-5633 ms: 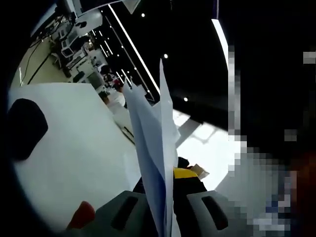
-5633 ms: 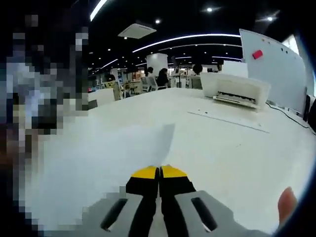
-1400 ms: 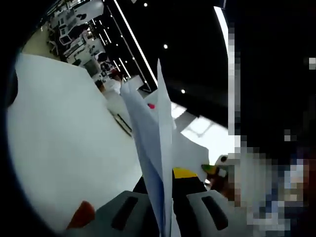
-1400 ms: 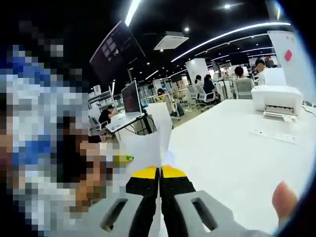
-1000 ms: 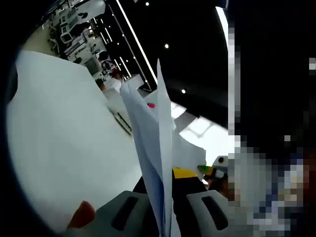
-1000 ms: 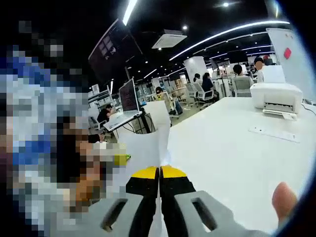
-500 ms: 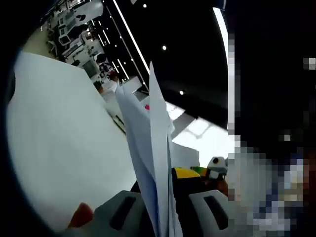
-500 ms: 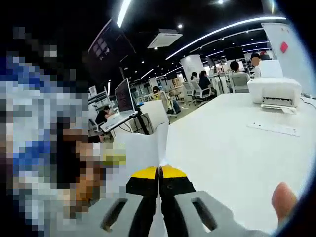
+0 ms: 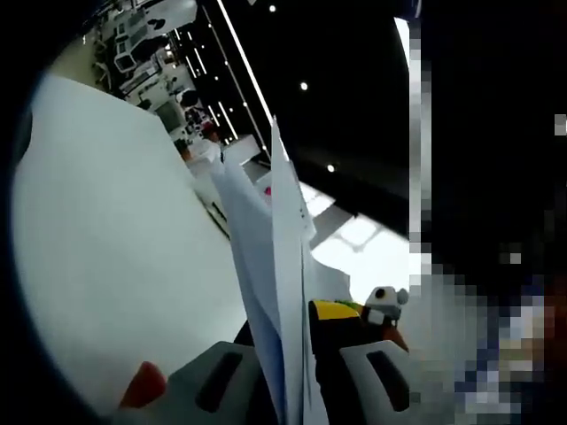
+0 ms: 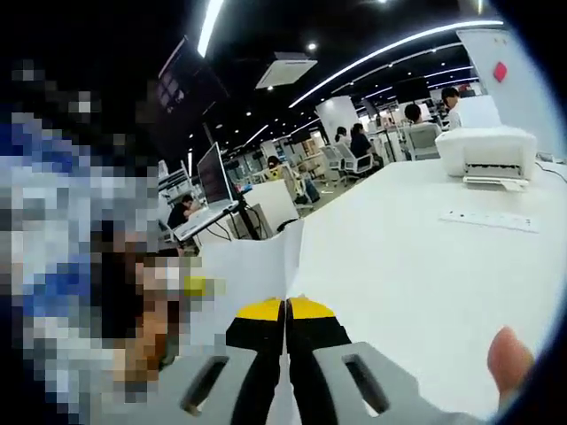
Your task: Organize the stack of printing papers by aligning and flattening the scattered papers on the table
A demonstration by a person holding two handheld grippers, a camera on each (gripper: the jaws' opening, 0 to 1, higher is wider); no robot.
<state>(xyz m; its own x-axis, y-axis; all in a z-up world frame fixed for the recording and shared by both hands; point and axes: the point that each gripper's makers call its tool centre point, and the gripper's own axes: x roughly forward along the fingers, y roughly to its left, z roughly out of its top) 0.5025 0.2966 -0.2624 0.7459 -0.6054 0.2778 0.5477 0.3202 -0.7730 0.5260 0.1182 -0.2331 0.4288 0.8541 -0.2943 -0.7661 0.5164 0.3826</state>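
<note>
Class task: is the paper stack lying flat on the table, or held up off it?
Held up. The papers stand edge-on between the shut left gripper jaws, above the table.

Counted: 1 stack of papers (image 9: 282, 292), sheets fanned, at least 3 edges seen centre frame in left gripper view, exact no. can't be told. 2 grippers (image 10: 285, 312). 1 white table (image 10: 416, 248). 1 printer (image 10: 485, 150), upper right. 1 monitor (image 10: 211, 181), centre left.
</note>
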